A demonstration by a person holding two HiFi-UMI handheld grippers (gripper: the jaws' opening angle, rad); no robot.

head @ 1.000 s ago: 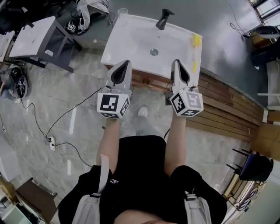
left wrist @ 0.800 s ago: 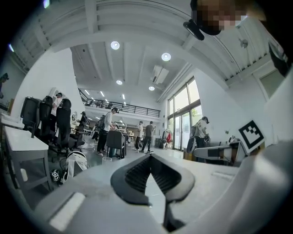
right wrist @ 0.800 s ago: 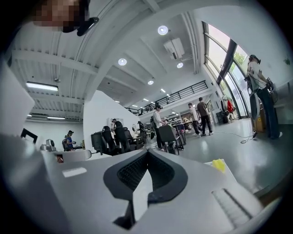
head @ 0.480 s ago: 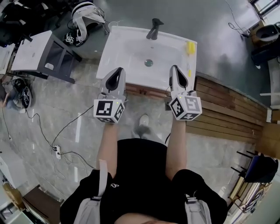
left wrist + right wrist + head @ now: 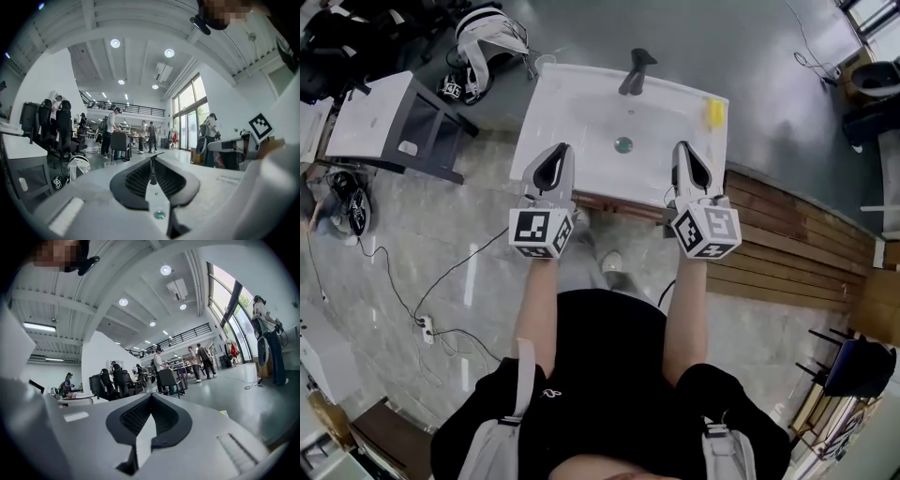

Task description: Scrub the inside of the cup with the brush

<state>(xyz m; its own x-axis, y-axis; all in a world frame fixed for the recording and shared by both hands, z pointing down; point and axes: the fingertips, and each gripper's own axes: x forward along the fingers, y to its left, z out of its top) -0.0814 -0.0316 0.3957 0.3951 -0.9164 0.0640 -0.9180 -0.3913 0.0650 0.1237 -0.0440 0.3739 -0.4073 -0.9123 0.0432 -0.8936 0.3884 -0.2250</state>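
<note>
Hovering at the near edge of the sink (image 5: 581,112), the left hand-held gripper (image 5: 561,150) and the right hand-held gripper (image 5: 682,147) are both clenched, with nothing caught between the jaws. The clear cup (image 5: 546,64) is seen at the sink's far left corner, right by the edge, and a yellow thing (image 5: 715,112) — probably the brush — is laid on the sink's right rim. If the jaws are not spread before the reach, the light cup could be nudged off that corner, or the brush knocked down into the sink.
</note>
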